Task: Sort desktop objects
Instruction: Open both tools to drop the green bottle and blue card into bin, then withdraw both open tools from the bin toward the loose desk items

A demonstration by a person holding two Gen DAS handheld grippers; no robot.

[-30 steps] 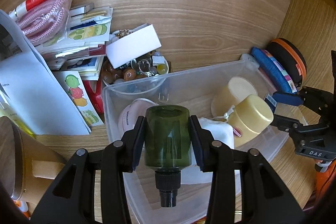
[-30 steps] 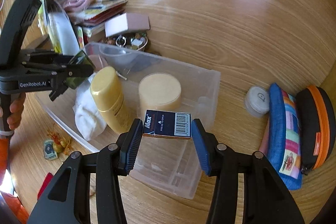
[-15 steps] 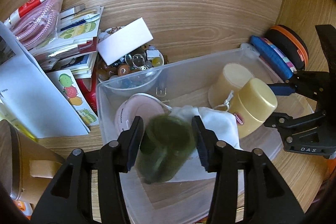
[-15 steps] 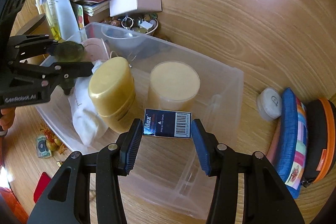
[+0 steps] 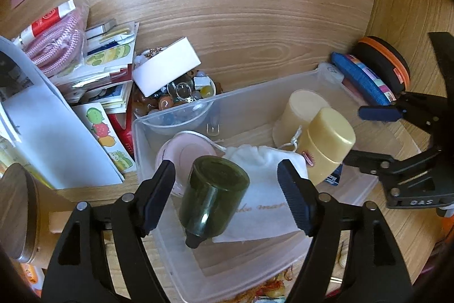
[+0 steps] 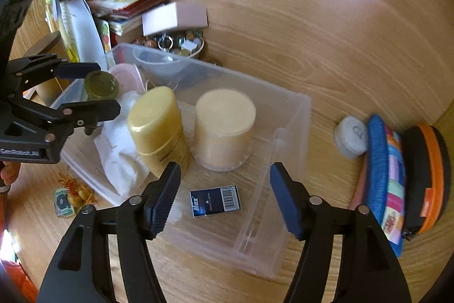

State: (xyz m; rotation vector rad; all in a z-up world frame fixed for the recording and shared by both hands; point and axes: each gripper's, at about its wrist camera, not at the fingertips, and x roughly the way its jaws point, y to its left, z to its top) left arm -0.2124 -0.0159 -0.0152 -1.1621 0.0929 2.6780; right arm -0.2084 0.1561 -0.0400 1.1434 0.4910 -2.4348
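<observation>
A clear plastic bin (image 5: 255, 95) (image 6: 295, 115) holds a dark green bottle (image 5: 212, 196) (image 6: 100, 84), a white cloth pouch (image 5: 264, 195), a yellow bottle (image 6: 157, 127), a cream jar (image 6: 224, 127), a pink round case (image 5: 184, 152) and a blue Max box (image 6: 216, 200). My left gripper (image 5: 227, 195) is open over the bin, the green bottle lying loose on the pouch between its jaws. My right gripper (image 6: 224, 198) is open above the blue box, which lies flat on the bin floor.
A bowl of trinkets (image 5: 176, 95) with a white box (image 5: 167, 70) on it stands behind the bin. Booklets and papers (image 5: 85, 81) pile at the left. Blue (image 6: 383, 178) and orange-black pouches (image 6: 428, 178) and a white round case (image 6: 350, 139) lie at the right.
My left gripper opened and the green bottle dropped onto the pouch in the bin. My right gripper opened and the blue box fell to the bin floor.
</observation>
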